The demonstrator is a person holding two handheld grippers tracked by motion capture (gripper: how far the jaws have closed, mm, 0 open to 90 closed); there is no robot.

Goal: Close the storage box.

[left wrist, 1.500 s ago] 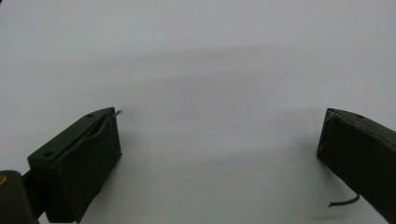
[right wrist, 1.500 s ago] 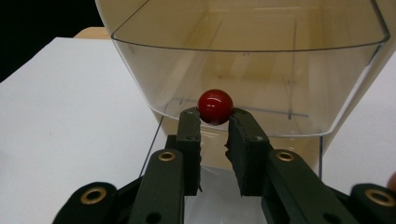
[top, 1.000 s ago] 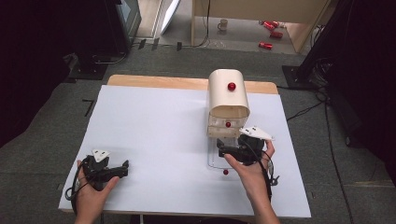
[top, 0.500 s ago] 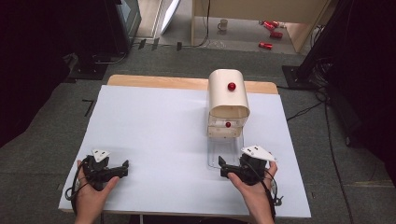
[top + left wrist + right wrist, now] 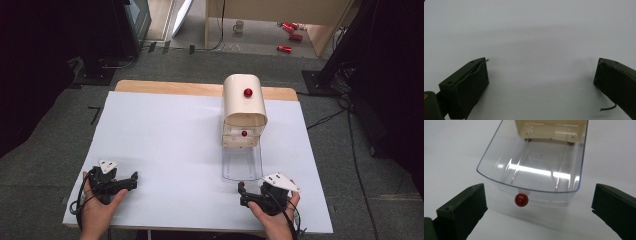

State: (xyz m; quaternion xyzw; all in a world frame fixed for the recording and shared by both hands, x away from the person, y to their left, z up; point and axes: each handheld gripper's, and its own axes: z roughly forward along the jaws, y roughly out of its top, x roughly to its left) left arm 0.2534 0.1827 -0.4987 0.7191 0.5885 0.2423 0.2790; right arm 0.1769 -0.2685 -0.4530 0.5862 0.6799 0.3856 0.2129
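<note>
1. Left hand (image 5: 97, 200) low on the white table (image 5: 170, 150), wrapped round the left gripper (image 5: 131, 181). Same spot as a second ago, not moved.
2. Left gripper (image 5: 541, 75) in its own view: jaws wide apart, holding nothing. Just bare white table between the fingers (image 5: 471, 87) and past them.
3. Further right, cream box (image 5: 244, 102) standing at the far side of the table, well ahead of the right fingers. One red knob (image 5: 248, 92) on its rounded top.
4. Clear drawer (image 5: 242, 161) pulled out of the box toward the near edge, nothing inside. Second red knob (image 5: 244, 133) on the shut cream drawer above it.
5. Clear drawer (image 5: 534, 167) in the right gripper view: just ahead of the fingers (image 5: 464, 212), its front wall between the two. Small red knob (image 5: 521, 200) on that wall, closer to the left finger, not touching either.
6. Right gripper (image 5: 539, 202) let go, jaws spread wide, gripping nothing.
7. Right hand (image 5: 272, 207) and right gripper (image 5: 242, 192) near the table's near edge. A second ago up by the box front; half a second ago partway back; now drawn back more, just clear of the drawer's front.
</note>
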